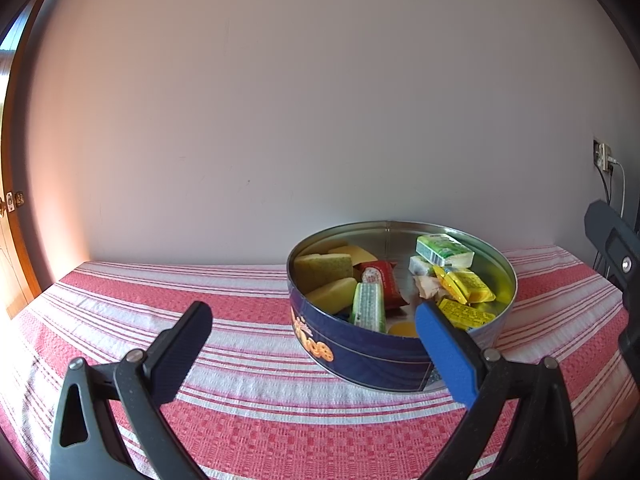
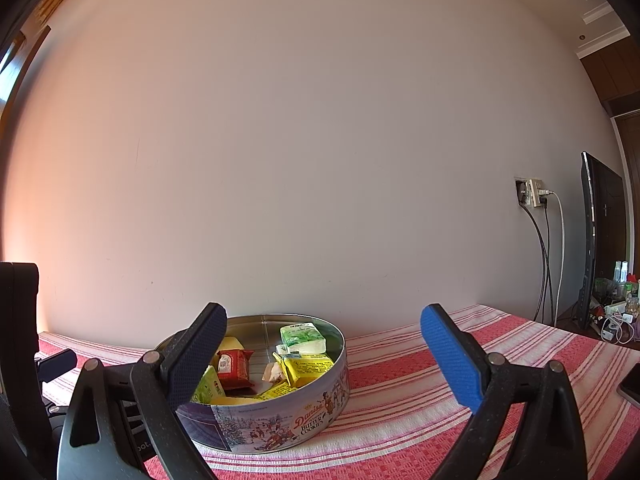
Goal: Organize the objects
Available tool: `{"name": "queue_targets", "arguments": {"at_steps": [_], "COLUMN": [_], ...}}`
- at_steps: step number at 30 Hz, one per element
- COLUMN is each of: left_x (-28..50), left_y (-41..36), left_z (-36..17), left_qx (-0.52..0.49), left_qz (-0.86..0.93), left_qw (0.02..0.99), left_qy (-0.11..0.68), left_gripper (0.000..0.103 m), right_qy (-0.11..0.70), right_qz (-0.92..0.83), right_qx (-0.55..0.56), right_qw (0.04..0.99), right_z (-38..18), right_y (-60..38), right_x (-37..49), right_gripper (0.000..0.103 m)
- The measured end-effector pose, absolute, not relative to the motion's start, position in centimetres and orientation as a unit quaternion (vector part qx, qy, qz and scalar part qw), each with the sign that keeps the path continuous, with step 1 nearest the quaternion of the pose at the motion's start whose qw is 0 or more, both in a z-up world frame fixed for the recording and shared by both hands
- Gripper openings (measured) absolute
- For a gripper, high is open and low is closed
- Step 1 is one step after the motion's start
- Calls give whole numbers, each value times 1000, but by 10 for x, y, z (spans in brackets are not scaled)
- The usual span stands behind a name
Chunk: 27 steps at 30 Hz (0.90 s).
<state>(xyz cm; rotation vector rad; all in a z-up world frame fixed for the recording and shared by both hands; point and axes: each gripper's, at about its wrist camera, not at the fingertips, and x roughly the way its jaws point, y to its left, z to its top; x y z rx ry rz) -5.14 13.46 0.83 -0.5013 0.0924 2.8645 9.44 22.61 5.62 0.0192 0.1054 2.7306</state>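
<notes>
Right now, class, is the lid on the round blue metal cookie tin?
No. The round blue metal cookie tin stands open on the red-and-white striped cloth, its yellow sponges and small packets plainly visible inside.

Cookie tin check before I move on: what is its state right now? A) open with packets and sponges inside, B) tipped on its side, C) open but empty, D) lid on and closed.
A: the cookie tin stands upright on the striped cloth with no lid on it, and a red packet, yellow packets and yellow sponges lie inside.
</notes>
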Motion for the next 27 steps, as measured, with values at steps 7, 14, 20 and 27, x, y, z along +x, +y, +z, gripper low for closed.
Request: {"name": "queue_targets", "arguments": {"at_steps": [7,14,20,27], "left_x": [-52,-53,-55,-53], "left_y": [136,138,138,138], "left_z": [8,7,6,6], "left_qx": [-171,-172,-178,-173], "left_qz": [978,978,977,978], "left_qw": [113,112,112,113], "left_qy": [32,34,33,29], "left_gripper": [103,103,103,103], "right_qy": [35,36,36,28], "right_qz": [980,980,980,981], "right_qx": [8,7,7,5], "right_qw": [197,195,194,191], "right_z": [57,56,56,57], "right_y": [227,229,229,226], "right_x": [96,97,97,96], "right_gripper": [99,99,99,99]}}
